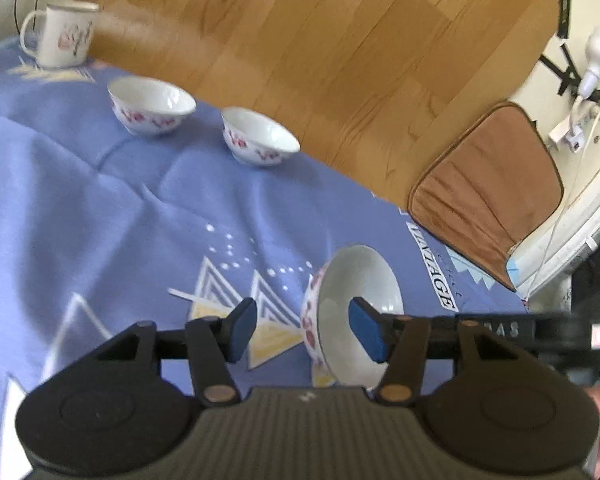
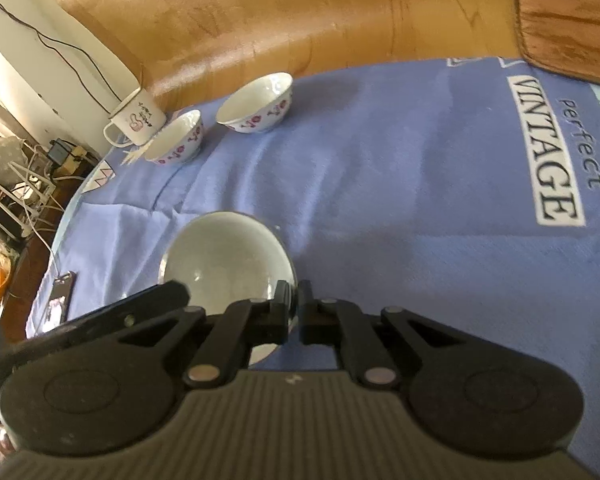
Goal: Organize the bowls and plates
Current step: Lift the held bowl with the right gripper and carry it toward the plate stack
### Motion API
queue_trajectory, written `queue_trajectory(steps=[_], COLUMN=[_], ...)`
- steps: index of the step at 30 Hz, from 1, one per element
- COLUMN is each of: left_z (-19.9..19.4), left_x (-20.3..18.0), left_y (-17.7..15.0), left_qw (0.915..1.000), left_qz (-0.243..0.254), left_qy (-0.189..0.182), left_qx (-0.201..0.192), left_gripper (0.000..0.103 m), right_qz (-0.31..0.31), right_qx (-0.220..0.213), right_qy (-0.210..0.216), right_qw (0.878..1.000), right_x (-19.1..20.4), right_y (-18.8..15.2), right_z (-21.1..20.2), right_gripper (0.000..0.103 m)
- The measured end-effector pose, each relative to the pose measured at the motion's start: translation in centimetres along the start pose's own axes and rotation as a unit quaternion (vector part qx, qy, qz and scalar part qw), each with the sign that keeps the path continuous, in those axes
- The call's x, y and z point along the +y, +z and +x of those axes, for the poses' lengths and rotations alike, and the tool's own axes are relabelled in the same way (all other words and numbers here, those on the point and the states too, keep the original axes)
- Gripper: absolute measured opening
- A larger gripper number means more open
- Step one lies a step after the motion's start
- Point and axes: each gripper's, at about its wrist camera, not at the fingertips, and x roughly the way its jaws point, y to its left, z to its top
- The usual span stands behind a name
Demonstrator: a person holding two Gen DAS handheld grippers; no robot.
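Pinching bowl (image 2: pixel 228 256) rim btwn right gripper (image 2: pixel 294 312) fingers; left gripper (image 1: pixel 304 330) spread.

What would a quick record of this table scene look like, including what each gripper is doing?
Surface: blue patterned cloth
Right gripper: jaws shut on the rim of a tilted bowl
Left gripper: jaws open, close by that bowl
Other dishes: two floral bowls, upright, side by side, not touching
Mug: white, beyond the bowls, near the cloth's edge

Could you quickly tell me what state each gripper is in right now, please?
Left gripper: open, holding nothing.
Right gripper: shut on the rim of the tilted bowl.
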Motion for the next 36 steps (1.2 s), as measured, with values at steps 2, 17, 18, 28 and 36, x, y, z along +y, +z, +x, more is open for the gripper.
queue_trajectory(steps=[2, 17, 18, 28, 36], left_z=[0.7, 4.3, 4.8, 8.8, 7.8], left_x=[-0.1, -5.1, -6.2, -13.5, -15.5], left_y=[0.1, -0.2, -0.5, -4.4, -4.7], left_qw=[0.9999, 0.9955, 0.9946, 0.9830, 0.9838], left_qz=[-0.005, 0.000, 0.010, 0.085, 0.136], left_qy=[0.009, -0.045, -0.051, -0.072, -0.045], left_qx=[0.009, 0.083, 0.090, 0.146, 0.109], left_gripper=[0.048, 0.014, 0.014, 0.017, 0.056], right_qz=[0.005, -0.039, -0.041, 0.013, 0.034], right_qx=[-0.002, -0.041, -0.044, -0.057, -0.073], right_qy=[0.003, -0.024, -0.035, -0.098, -0.111], right_qw=[1.000, 0.998, 0.998, 0.993, 0.991], right_x=[-0.3, -2.6, -3.2, -9.5, -10.3], right_y=[-0.1, -0.3, -0.6, -3.3, -3.8], right_z=[0.1, -5.0, -5.8, -10.3, -9.8], right_gripper=[0.007, 0.007, 0.007, 0.007, 0.011])
